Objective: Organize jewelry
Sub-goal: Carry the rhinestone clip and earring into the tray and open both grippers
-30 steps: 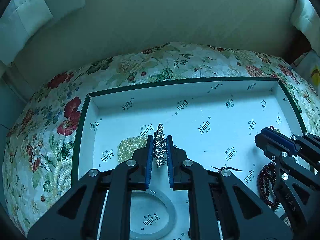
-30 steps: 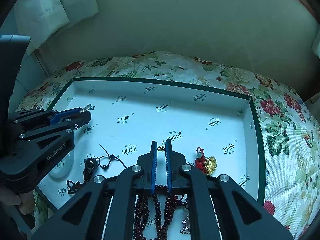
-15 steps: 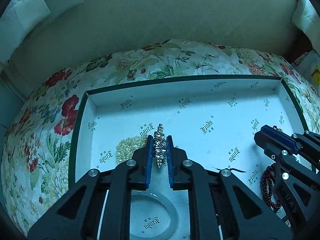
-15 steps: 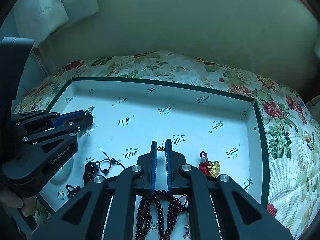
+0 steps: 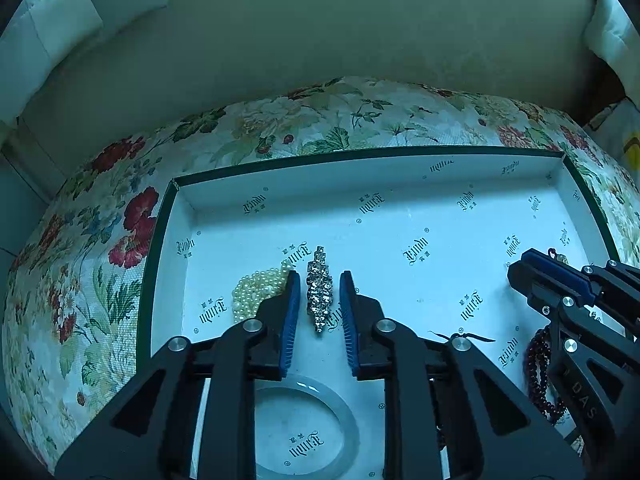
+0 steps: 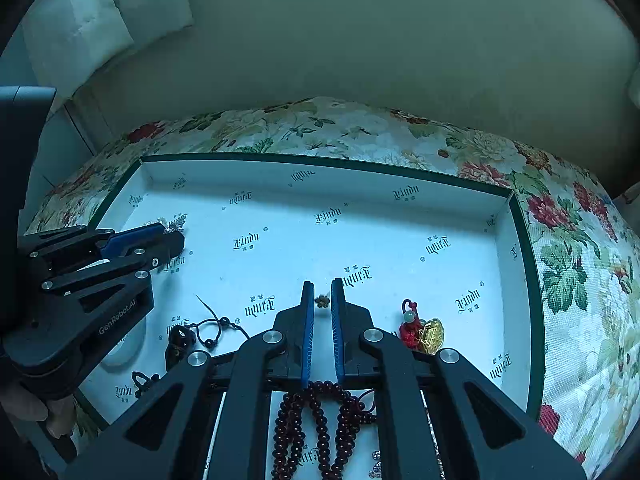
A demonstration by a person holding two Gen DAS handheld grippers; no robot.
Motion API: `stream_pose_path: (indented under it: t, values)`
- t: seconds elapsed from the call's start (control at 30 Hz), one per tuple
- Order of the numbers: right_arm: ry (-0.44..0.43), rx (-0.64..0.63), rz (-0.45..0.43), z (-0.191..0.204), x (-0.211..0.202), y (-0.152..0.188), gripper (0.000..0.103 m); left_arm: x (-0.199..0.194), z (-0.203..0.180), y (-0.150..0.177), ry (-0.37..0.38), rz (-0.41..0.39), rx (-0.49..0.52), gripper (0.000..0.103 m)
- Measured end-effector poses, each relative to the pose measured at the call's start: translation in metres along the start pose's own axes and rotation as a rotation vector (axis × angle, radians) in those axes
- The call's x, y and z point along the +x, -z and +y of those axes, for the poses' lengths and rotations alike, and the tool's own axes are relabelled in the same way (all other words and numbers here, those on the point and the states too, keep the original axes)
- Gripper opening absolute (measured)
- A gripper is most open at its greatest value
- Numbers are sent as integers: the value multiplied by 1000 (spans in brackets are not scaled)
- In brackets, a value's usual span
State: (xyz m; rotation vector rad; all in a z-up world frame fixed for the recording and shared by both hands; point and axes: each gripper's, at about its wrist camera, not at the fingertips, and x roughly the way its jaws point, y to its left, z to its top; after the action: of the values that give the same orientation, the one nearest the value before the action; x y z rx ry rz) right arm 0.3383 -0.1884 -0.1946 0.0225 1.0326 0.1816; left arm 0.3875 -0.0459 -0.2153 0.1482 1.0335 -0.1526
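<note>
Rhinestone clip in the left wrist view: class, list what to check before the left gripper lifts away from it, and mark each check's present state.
1. Left gripper clear of the rhinestone clip: ok; its jaws have just been opening, and a gap shows on each side.
2. Clip lying inside the box: ok.
3. Clip apart from the pearl strand: cannot tell; they lie close and a finger hides part.
4. Right gripper out of the way: ok; it is off to the side.
5. Right gripper gripping the dark bead strand: cannot tell; its fingers are nearly shut.
</note>
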Motion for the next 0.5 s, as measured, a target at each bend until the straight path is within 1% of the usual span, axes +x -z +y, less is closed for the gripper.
stream_pose_path:
  t: [0.03, 0.2, 0.27, 0.3, 0.33, 0.4, 0.47, 0.5]
  values:
    - [2, 2, 0, 0, 0, 0, 10, 0, 0, 0, -2, -2, -1, 29]
    - [0, 6, 3, -1, 0, 1, 10, -1, -1, 0, 0, -3, 0, 29]
    - [-3, 10, 2, -1, 0, 1, 10, -2, -1, 0, 1, -5, 0, 33]
    - [-4, 12, 1, -1, -1, 1, 11, -2, -2, 0, 1, -8, -1, 39]
    - [-4, 13, 0, -2, -1, 1, 11, -3, -2, 0, 2, -11, -2, 43]
    - [-4, 13, -2, -2, -2, 2, 11, -4, -1, -1, 7, -14, -9, 44]
    - [-6, 15, -4, -2, -2, 2, 11, -5, -1, -1, 14, -14, -16, 48]
    - [-8, 16, -5, -2, -3, 1, 13, -5, -1, -1, 13, -18, -16, 50]
